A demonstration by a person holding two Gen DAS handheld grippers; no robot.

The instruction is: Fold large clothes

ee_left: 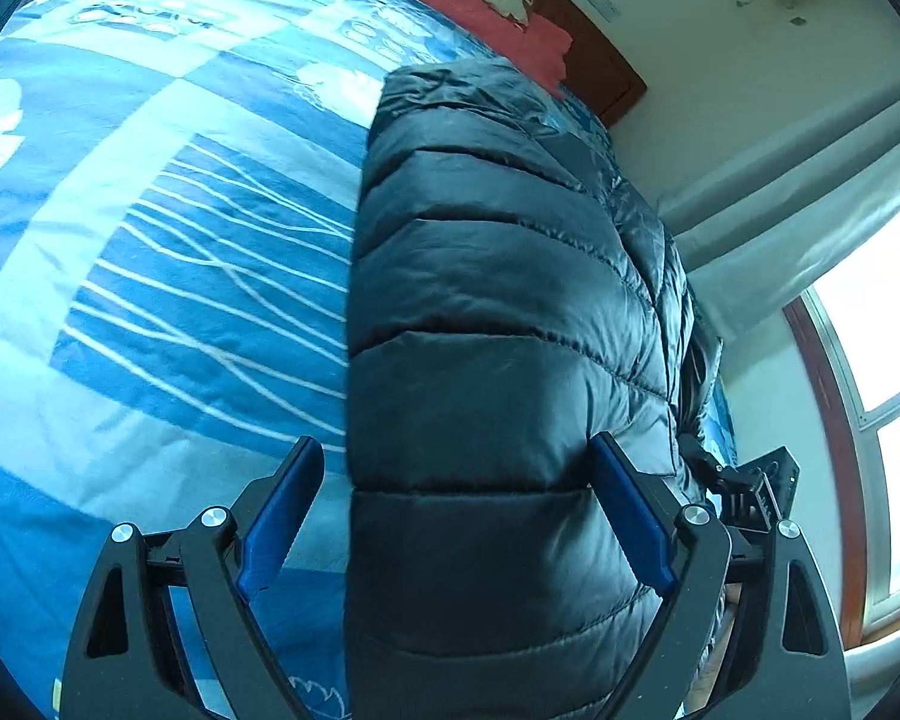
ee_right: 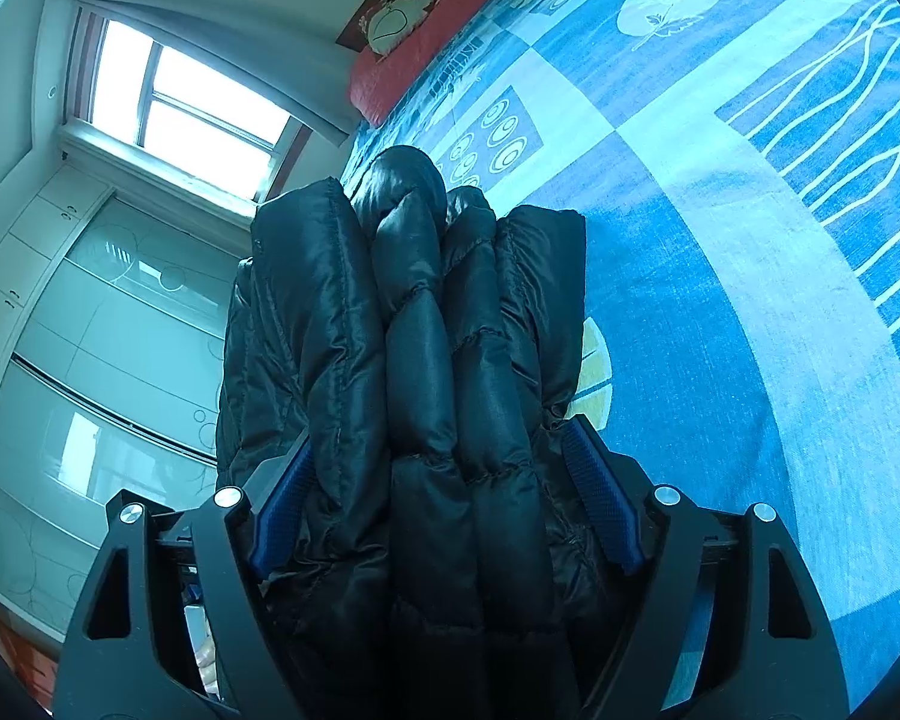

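Note:
A black quilted puffer jacket (ee_left: 498, 312) lies folded on a bed with a blue and white patterned cover (ee_left: 150, 252). My left gripper (ee_left: 456, 468) is wide open; the jacket's edge lies between its blue-padded fingers (ee_left: 276, 516), and neither pad presses it. In the right wrist view the jacket (ee_right: 420, 360) is bunched in thick folds. My right gripper (ee_right: 438, 456) is closed on that bundle, with both blue pads (ee_right: 600, 492) pressed into the fabric.
A red pillow (ee_left: 486, 6) lies at the head of the bed by a dark wooden headboard (ee_left: 606, 60). A bright window (ee_right: 192, 114) and a glass-fronted wardrobe (ee_right: 108, 336) stand beside the bed. The other gripper's body (ee_left: 756, 492) shows past the jacket.

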